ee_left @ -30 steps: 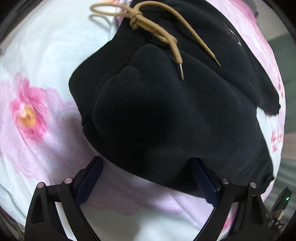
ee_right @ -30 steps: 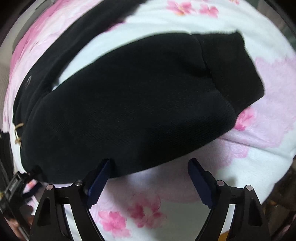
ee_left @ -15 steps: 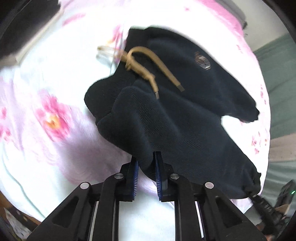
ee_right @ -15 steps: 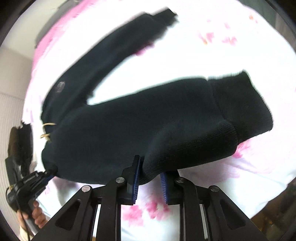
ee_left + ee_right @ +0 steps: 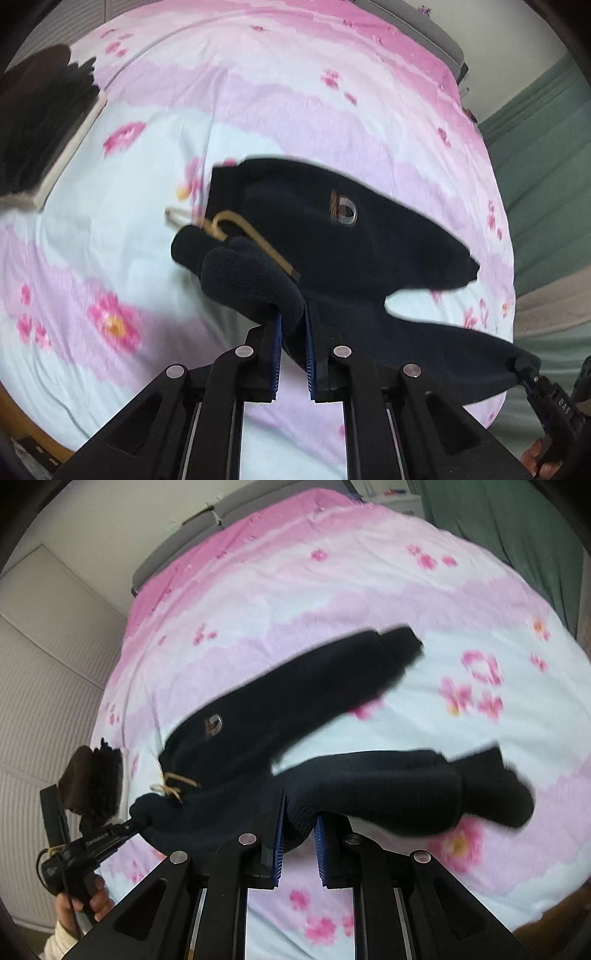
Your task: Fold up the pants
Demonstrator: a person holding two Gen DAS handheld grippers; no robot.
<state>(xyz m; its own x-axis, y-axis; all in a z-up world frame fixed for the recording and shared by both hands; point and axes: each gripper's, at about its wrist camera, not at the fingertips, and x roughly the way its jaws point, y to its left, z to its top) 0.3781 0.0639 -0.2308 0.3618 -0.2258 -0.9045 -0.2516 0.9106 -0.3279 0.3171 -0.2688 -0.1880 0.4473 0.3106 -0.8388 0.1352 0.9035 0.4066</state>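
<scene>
Black knit jogger pants (image 5: 332, 236) lie across the pink floral bedspread (image 5: 110, 258). Left gripper (image 5: 293, 332) pinches the waistband fold; tan drawstring (image 5: 251, 236) at 11 o'clock. Right gripper (image 5: 299, 819) clamps a leg; only this view shows both cuffs. Dark brown cloth pile (image 5: 92, 779) at 9 o'clock.

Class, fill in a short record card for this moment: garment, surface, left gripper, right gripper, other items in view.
garment: black pants with a tan drawstring, legs apart
surface: floral pink-and-white bedspread
left gripper: fingers shut on fabric near the waist
right gripper: fingers shut on the nearer leg
other items: dark brown cloth at the bed edge
</scene>
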